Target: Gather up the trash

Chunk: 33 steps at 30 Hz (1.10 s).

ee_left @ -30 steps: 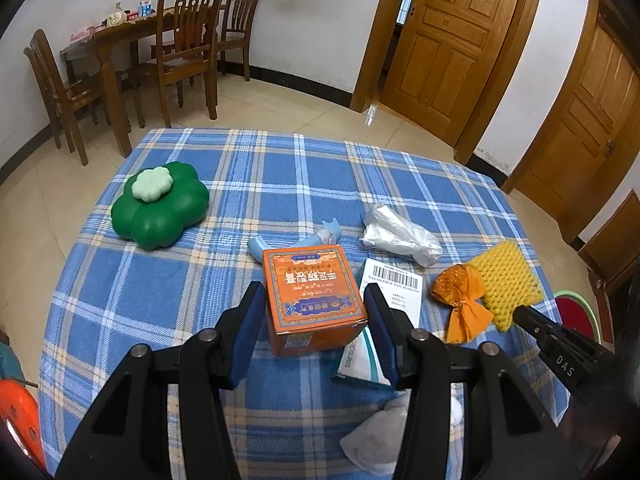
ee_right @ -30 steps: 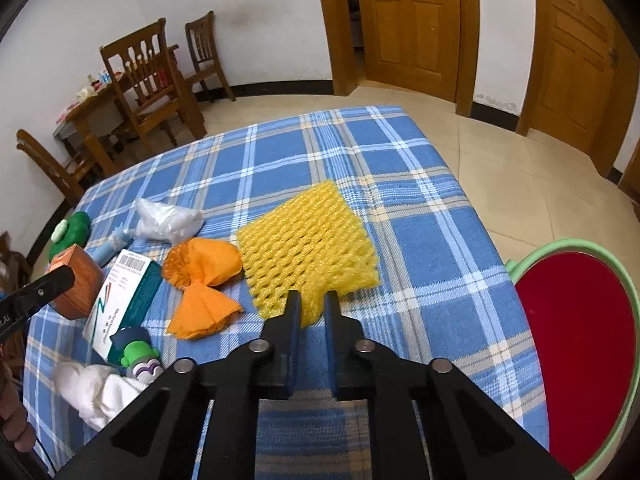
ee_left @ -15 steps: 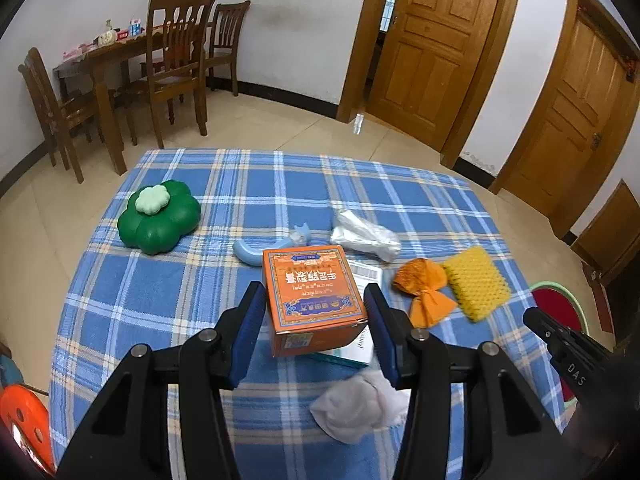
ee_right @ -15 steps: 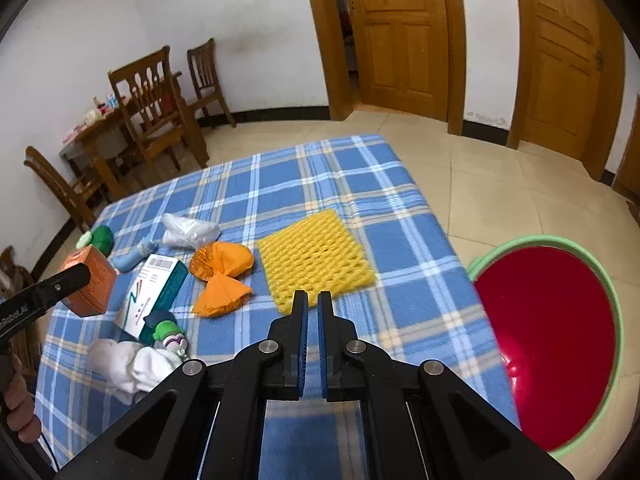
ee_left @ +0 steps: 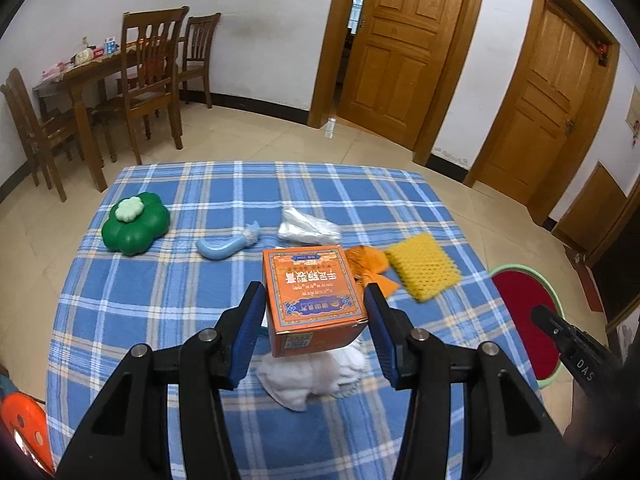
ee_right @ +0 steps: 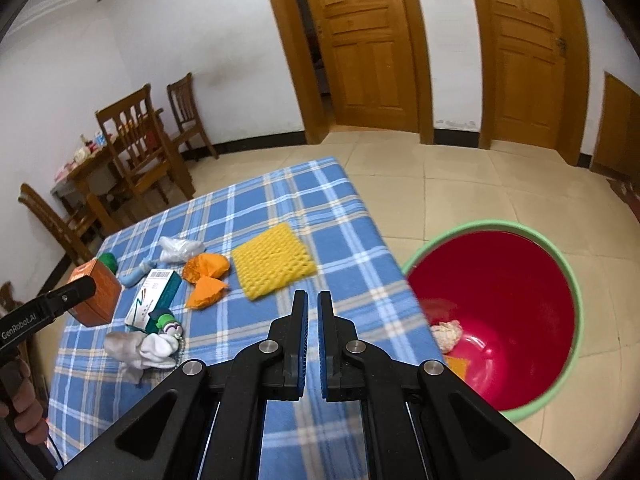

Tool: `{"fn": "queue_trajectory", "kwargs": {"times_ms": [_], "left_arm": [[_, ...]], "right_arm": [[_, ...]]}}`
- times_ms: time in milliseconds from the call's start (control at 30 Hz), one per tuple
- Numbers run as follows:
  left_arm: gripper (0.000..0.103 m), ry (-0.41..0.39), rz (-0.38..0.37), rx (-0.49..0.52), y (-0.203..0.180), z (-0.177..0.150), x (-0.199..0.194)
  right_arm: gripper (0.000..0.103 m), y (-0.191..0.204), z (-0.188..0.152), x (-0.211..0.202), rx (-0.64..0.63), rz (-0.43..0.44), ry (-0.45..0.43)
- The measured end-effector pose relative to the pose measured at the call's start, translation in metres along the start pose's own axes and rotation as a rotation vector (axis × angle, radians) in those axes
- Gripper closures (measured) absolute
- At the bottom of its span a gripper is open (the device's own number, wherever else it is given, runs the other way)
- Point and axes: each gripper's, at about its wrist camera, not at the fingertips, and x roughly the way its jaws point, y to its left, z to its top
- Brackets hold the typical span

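Clamped across its 2 side faces, the orange box [ee_left: 314, 298] sits between the pads of the left gripper [ee_left: 316, 318], lifted clear of the blue checked tablecloth [ee_left: 168, 304] with its printed top face up. Nothing is between the jaws of the right gripper [ee_right: 313, 322], which are drawn together with only a thin slit left.

What matters for the coming move is where the bin [ee_right: 568, 280] lies from the held box. In the left wrist view its green rim and red inside show off the table's right edge, low and to the right of the box, beyond the right gripper. So the box probably has to travel rightward across the table and past its edge before release. Its widest face is held roughly level, so it should drop flat into the wide mouth. The right gripper hangs much nearer the bin, just beside its rim, but it carries nothing.

In the right wrist view, 2 scraps already lie in the bin. On the cloth remain:
- a yellow foam net [ee_right: 274, 266]
- an orange wrapper [ee_right: 206, 280]
- a teal and white carton [ee_right: 154, 296]
- a white rag [ee_right: 140, 350]
- a clear plastic bag [ee_left: 306, 228]
- a pale blue tube [ee_left: 226, 244]
- a green flower-shaped case [ee_left: 134, 226]

Judged from that, the collecting is at an early stage.
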Motion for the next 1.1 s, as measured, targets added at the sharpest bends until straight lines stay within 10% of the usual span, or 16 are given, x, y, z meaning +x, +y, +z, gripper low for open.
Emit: {"fn": "queue_trajectory", "kwargs": {"times_ms": [1100], "left_arm": [[0.052,0.067,-0.120,0.185,-0.105,-0.023,0.006]], "right_arm": [[0.099,-0.109,-0.024,-0.048,0.249,-0.109,-0.084]]}}
